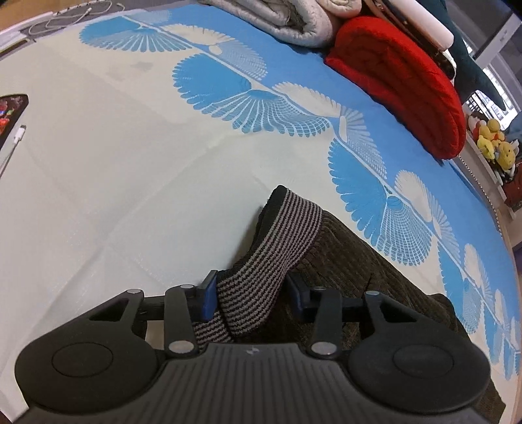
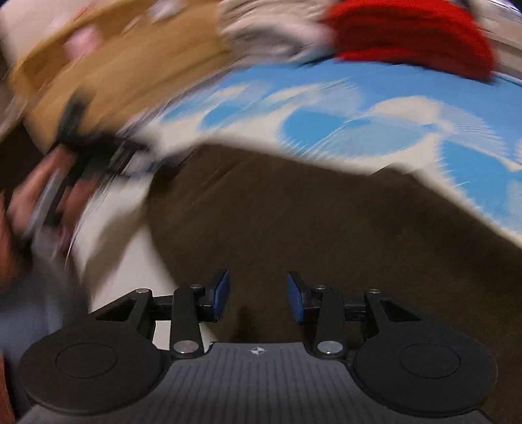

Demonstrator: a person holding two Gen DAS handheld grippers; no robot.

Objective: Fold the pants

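Dark brown corduroy pants (image 1: 359,277) with a grey-and-black striped waistband (image 1: 280,234) lie on the bed. My left gripper (image 1: 253,290) is open; the waistband runs between its blue pads (image 1: 208,296), which stand apart on either side of it. In the right wrist view, which is motion-blurred, the pants (image 2: 293,208) fill the middle. My right gripper (image 2: 257,293) is open just above the brown fabric, nothing between its pads. The other gripper and the hand holding it (image 2: 65,169) show blurred at left.
The bed sheet (image 1: 114,163) is cream with a blue fan pattern. A folded red blanket (image 1: 401,81) and a grey quilt (image 1: 277,19) lie at the far side. A tablet with a cable (image 1: 9,120) lies at the left edge. Plush toys (image 1: 492,143) sit beyond the bed.
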